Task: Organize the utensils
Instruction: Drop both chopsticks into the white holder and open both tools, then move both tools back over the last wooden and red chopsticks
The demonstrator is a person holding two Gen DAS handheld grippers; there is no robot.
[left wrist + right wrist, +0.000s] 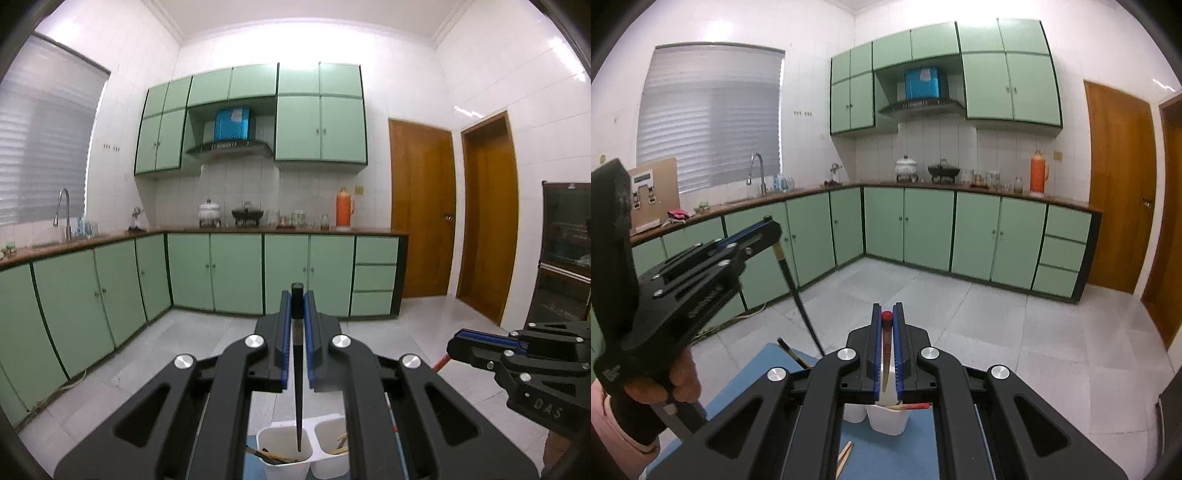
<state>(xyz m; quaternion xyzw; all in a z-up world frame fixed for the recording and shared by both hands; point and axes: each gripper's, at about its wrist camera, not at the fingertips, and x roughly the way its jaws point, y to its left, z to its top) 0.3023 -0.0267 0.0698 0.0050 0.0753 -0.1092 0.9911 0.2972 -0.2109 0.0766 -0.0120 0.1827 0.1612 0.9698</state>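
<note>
the left gripper point(297, 306) pinched a black chopstick point(298, 387) near its top, tip hanging at 6 o'clock over the white holder point(284, 466), likely so it could drop straight into the left cup. the right gripper point(887, 321) pinched a red-capped chopstick point(885, 354) upright above the holder's right cup point(889, 421).

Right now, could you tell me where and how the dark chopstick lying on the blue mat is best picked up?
Probably take the dark chopstick at its exposed far end, near the blue mat's back edge. Come from above with the jaws across its thin shaft. It lies flat, and its near part is hidden behind the right gripper.
</note>
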